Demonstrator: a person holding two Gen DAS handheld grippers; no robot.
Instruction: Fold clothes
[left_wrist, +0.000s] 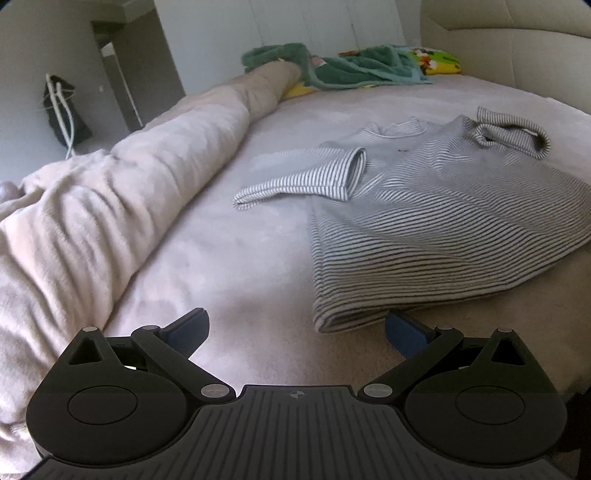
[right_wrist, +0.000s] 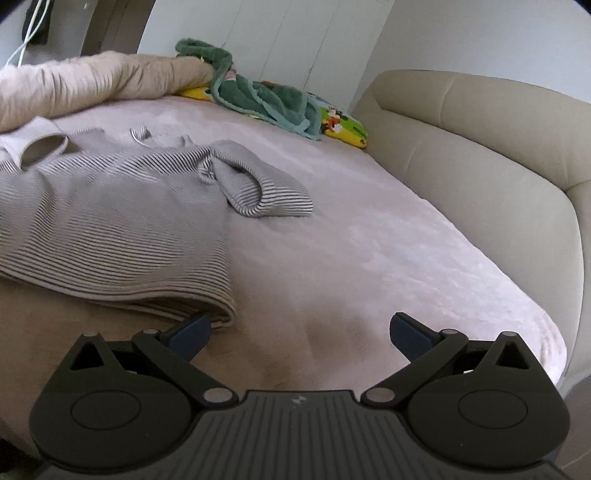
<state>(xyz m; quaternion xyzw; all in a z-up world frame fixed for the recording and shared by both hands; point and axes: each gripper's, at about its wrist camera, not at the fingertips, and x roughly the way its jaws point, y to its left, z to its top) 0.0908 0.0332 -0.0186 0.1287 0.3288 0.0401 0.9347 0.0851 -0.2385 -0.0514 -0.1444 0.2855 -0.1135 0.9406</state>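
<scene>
On the bed (left_wrist: 229, 266): one striped shirt (left_wrist: 443, 206), spread flat, both sleeves folded inward. Left tongs (left_wrist: 295, 328): spread wide, empty, right pad (left_wrist: 406, 330) at the shirt's near hem corner. Right tongs (right_wrist: 301, 328): spread wide, empty, left pad (right_wrist: 192, 332) just beside the hem's other corner.

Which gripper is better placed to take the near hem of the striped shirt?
Roughly equal: the left gripper is open at the striped shirt's near-left corner, the right gripper open at its near-right corner.
</scene>
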